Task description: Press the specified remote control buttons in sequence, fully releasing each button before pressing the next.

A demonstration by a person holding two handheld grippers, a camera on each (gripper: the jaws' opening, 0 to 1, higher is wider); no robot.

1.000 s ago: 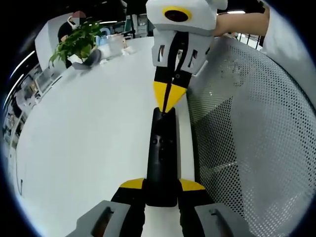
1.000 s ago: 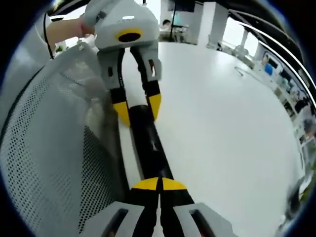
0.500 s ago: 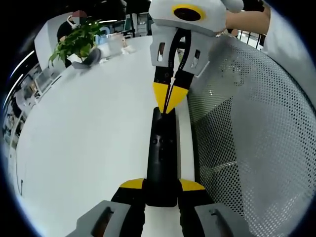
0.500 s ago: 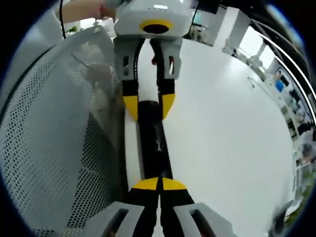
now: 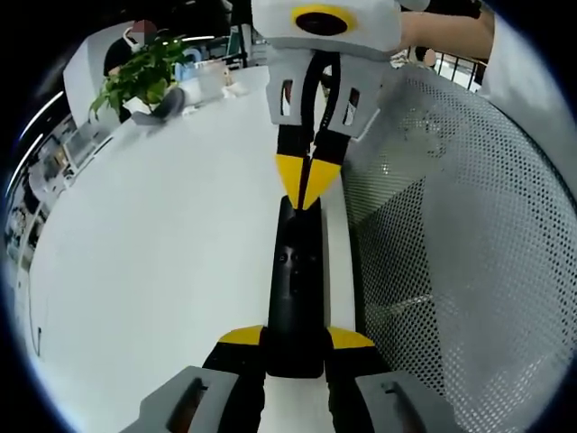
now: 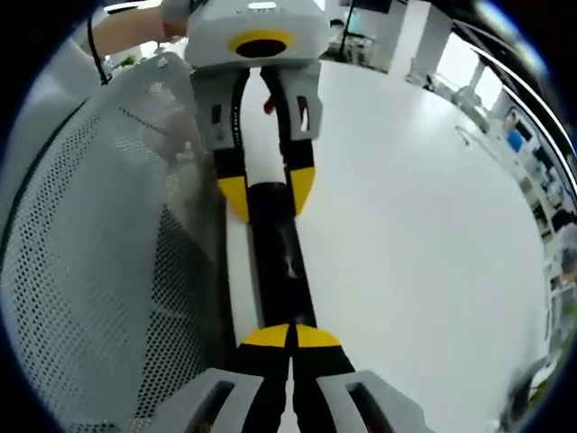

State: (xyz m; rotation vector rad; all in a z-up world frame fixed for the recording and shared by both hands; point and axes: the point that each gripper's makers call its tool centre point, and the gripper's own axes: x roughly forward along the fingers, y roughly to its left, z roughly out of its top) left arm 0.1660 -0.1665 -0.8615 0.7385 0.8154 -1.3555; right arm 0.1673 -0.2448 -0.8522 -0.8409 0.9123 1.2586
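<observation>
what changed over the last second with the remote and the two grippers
Little changed. The right gripper, jaws closed, shifted slightly above the far end of the remote, its tips just over that end. The left gripper kept its clamp on the near end. The remote, the white table and the mesh basket beside it stayed put.

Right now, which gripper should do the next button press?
Right, probably. The left gripper is clamped on the near end of the remote, steadying it on the table. The right gripper is shut, its tips at the remote's far end, free to press.
</observation>
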